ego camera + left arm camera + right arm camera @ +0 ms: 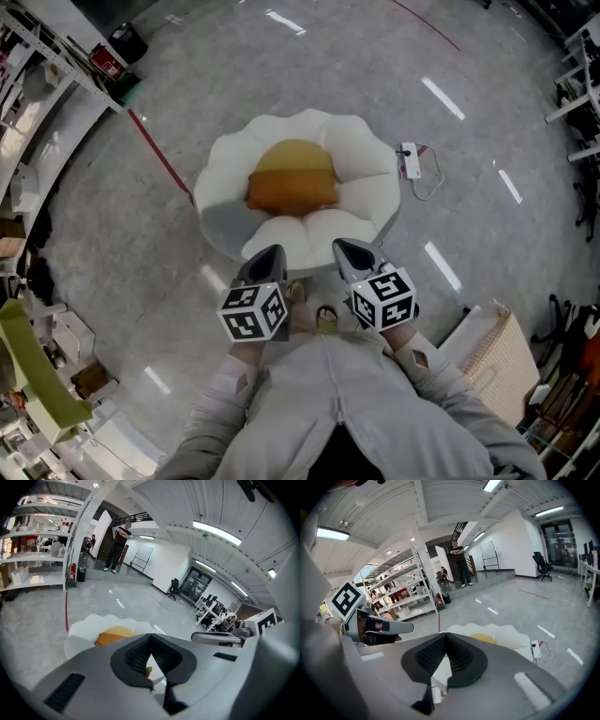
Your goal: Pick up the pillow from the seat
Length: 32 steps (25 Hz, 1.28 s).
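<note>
A yellow-orange pillow (292, 178) lies in the middle of a white petal-shaped seat (361, 155) on the grey floor. Both grippers are held close to the person's chest, short of the seat's near edge. My left gripper (272, 251) points at the seat with its jaws shut and nothing between them. Beside it, my right gripper (349, 246) is also shut and empty. The left gripper view shows the pillow (112, 635) and seat (84, 630) just beyond the closed tips (151, 637). The right gripper view shows the pillow (483, 638) past its closed tips (446, 637).
A white power strip with a looped cable (410, 159) lies on the floor right of the seat. A red floor line (155, 150) runs up to the seat's left side. Shelving (56, 56) lines the left; a woven panel (492, 361) stands at lower right. A person (119, 545) stands far off.
</note>
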Motion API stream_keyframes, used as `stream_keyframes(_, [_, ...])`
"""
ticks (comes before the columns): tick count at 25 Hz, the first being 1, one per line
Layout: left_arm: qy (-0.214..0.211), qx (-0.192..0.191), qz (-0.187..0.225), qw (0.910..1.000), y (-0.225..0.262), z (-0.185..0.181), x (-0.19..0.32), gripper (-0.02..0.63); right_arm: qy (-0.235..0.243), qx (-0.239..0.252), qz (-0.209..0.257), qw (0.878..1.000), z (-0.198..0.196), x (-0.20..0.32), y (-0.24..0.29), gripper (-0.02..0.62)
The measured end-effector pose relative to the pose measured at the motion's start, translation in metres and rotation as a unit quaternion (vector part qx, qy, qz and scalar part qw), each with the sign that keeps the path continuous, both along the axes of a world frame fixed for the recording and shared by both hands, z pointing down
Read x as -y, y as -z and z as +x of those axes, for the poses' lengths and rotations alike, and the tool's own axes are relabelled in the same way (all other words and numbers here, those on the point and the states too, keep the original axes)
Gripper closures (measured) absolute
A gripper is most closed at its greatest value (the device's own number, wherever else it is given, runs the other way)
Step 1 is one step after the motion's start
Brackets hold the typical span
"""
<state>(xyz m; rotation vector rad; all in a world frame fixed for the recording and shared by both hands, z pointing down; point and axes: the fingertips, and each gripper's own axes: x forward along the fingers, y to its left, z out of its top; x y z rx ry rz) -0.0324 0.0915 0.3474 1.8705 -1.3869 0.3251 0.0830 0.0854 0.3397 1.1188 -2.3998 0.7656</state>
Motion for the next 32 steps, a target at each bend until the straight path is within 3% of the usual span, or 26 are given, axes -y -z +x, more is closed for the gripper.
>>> stream_keyframes(18, [-0.014, -0.005, -0.033, 0.9993, -0.025, -0.05, 0.086, 0.6, 0.007, -0.015, -0.024, 1.0, -0.06, 0.087, -0.02, 0.595])
stream_keyframes(27, [-0.04, 0.001, -0.059, 0.9975, -0.06, -0.062, 0.117, 0.6, 0.02, -0.051, -0.033, 0.998, -0.077, 0.119, -0.051, 0.595])
stream_keyframes(32, [-0.04, -0.008, -0.072, 0.9966, -0.079, -0.06, 0.123, 0.6, 0.062, -0.108, -0.028, 0.992, -0.078, 0.13, -0.081, 0.595])
